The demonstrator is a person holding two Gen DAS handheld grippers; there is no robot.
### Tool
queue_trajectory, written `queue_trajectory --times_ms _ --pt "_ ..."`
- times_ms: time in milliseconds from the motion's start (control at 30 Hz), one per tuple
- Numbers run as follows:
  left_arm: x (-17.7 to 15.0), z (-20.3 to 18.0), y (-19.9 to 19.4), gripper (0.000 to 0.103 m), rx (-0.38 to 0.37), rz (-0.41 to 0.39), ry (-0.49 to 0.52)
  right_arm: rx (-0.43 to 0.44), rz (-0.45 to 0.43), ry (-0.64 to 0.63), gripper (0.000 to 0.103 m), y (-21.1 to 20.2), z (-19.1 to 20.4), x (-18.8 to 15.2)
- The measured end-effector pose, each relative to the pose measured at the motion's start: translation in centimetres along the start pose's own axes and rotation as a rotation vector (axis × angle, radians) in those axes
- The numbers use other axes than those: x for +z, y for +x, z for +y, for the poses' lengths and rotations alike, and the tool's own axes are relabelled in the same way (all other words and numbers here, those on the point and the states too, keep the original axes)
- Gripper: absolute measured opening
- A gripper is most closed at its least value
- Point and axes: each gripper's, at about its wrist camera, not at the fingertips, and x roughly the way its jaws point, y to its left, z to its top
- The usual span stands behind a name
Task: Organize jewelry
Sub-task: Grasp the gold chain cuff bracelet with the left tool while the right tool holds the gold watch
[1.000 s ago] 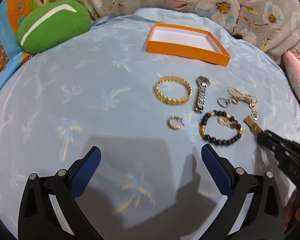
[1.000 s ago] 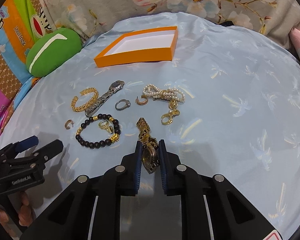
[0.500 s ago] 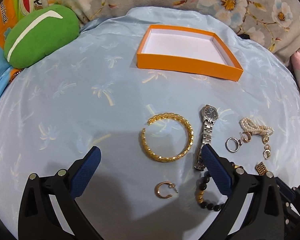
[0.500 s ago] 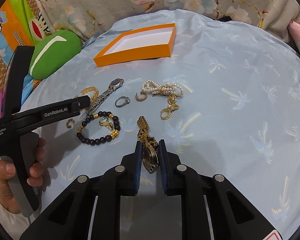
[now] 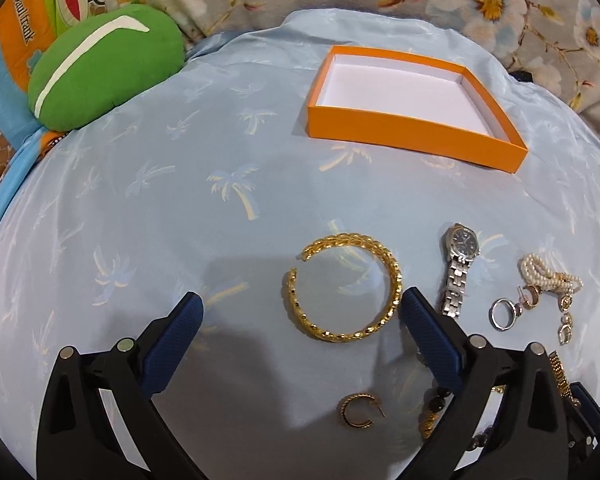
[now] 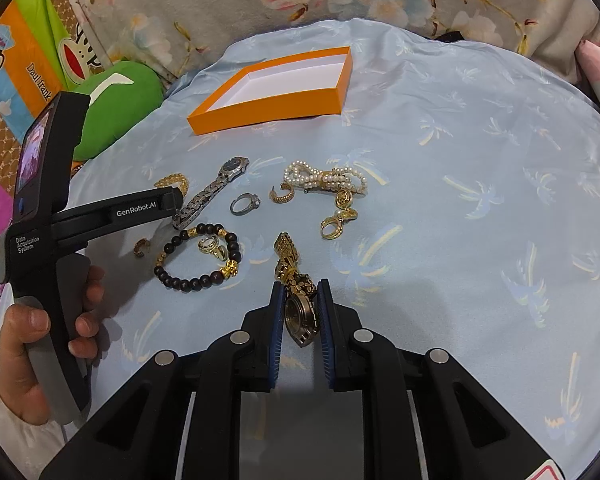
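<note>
Left gripper (image 5: 300, 308): jaws spread wide, holding nothing. Over the last second it has advanced across the blue cloth (image 5: 140, 208); the gold bangle (image 5: 346, 288), formerly well ahead at 1 o'clock, now lies flat between the two jaw tips, its rim just beside the right one, with no contact evident. The small gold hoop (image 5: 356, 410) has passed back between the jaws toward 6 o'clock. The orange box (image 5: 412, 132) sits open and empty at 1 o'clock, larger in view than before.

Right gripper (image 6: 299, 308): jaws pressed onto the case of the gold watch (image 6: 298, 308), as in the earlier frames; its band trails forward toward 12 o'clock, the tip near the cloth. This gripper has barely shifted.

In the right wrist view the left gripper's body (image 6: 112, 216), held in the left hand (image 6: 40, 344), has entered from 9 o'clock and now overlaps the bangle.

Unchanged on the cloth: silver watch (image 6: 212, 192), silver ring (image 6: 245, 203), pearl bracelet (image 6: 326, 178), bead bracelet (image 6: 198, 256) with a gold ring (image 6: 212, 245) inside it, all between the grippers and the box. A green cushion (image 5: 104, 64) lies at 10 o'clock.
</note>
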Motion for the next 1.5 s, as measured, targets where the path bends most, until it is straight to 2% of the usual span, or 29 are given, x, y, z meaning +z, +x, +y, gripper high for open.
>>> queue_trajectory --times_ms 133,200,300,367,433,467,600,700,833,900,967,1033,1167,1200,1267,1500 --pt "0.2 -0.8 0.2 0.097 0.027 0.001 0.022 0.001 0.0 0.001 0.015 0.0 0.0 0.0" --pt "0.2 -0.8 0.2 0.093 0.016 -0.002 0.019 0.001 0.0 0.001 0.015 0.0 0.0 0.0" --pt "0.0 -0.8 -0.1 0.078 -0.017 -0.014 0.018 0.001 0.0 0.0 0.015 0.0 0.0 0.0" --pt "-0.2 -0.9 -0.5 0.061 -0.032 -0.025 0.032 0.003 -0.001 0.003 0.015 0.0 0.0 0.0" --pt "-0.4 -0.9 -0.8 0.054 -0.043 -0.028 0.037 0.003 -0.008 0.007 0.015 -0.1 0.0 0.0" --pt "-0.4 -0.8 -0.9 0.053 -0.054 -0.027 0.035 0.006 -0.013 0.012 0.015 -0.2 -0.1 0.0" --pt "-0.9 0.1 -1.6 0.053 -0.12 -0.015 0.0 0.012 -0.024 0.025 0.015 -0.4 -0.3 -0.1" --pt "-1.4 0.8 -2.0 0.053 -0.131 -0.014 -0.009 0.012 -0.019 0.019 0.015 -0.4 -0.1 -0.1" --pt "-2.2 1.8 -2.4 0.053 -0.111 -0.023 -0.02 0.008 -0.017 0.013 0.015 -0.4 0.0 -0.2" --pt "-2.4 2.2 -2.5 0.06 -0.103 -0.024 -0.029 0.008 -0.015 0.016 0.015 -0.3 0.0 -0.3" --pt "-2.8 2.7 -2.9 0.084 -0.107 -0.033 -0.051 0.009 -0.012 0.017 0.015 -0.3 0.0 -0.3" --pt "-3.2 3.1 -3.4 0.09 -0.1 -0.056 -0.066 0.009 -0.01 0.017 0.015 -0.2 0.0 -0.3" --pt "-3.8 3.2 -3.3 0.089 -0.079 -0.038 -0.062 0.009 -0.01 0.018 0.015 -0.2 -0.1 -0.3" --pt "-3.8 3.2 -3.2 0.086 -0.073 -0.029 -0.061 0.01 -0.01 0.018 0.015 -0.2 -0.1 -0.3" --pt "-3.7 2.8 -3.1 0.069 -0.056 -0.035 -0.045 0.009 -0.009 0.018 0.015 -0.2 -0.1 -0.3" --pt "-3.0 2.2 -2.6 0.071 -0.067 -0.032 -0.046 0.011 -0.008 0.016 0.015 -0.1 0.0 -0.3"
